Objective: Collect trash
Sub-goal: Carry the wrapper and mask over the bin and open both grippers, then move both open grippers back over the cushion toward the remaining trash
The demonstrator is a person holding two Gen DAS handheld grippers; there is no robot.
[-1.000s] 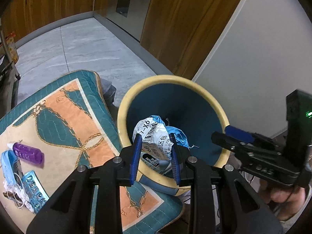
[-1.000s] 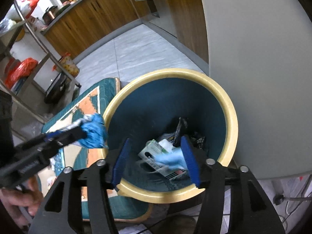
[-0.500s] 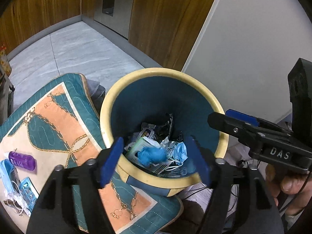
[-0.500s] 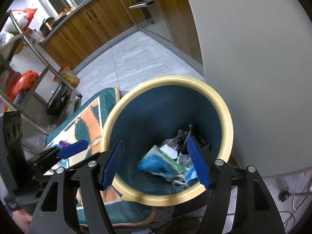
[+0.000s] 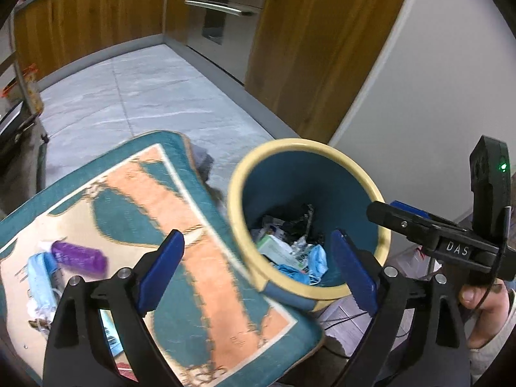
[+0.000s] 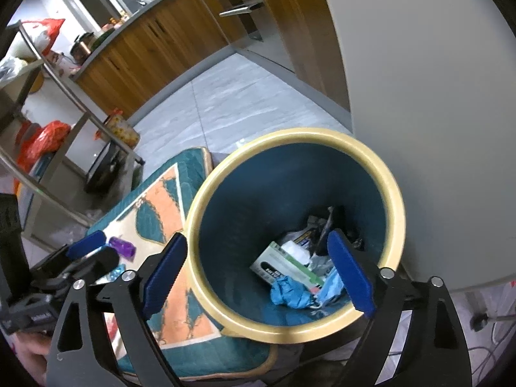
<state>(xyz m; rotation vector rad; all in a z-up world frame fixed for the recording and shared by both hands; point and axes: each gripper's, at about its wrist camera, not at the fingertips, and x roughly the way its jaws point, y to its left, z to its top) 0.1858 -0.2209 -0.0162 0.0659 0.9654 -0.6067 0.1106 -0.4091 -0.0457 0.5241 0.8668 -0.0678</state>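
Both claws gaping, empty: left claw [image 5: 256,266] nearer purple bottle [image 5: 79,257], lying crosswise far-left; right claw [image 6: 258,272] over bin [image 6: 391,190].

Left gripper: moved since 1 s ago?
Yes. The left gripper has swung left off the yellow-rimmed teal bin, toward the patterned teal-and-orange cushion, its jaws now open and empty.

wooden cabinets [image 5: 96,29], grey tiled floor [image 5: 145,96], steel rack [image 6: 48,135].

Left wrist: you're looking down over the cushion [image 5: 200,258], bin [image 5: 380,206] to its right.
Right wrist: you're peering down, close, into the bin [image 6: 395,200].
Shared: both are catching bin, cushion [image 6: 167,293], kitchen floor [image 5: 154,96].
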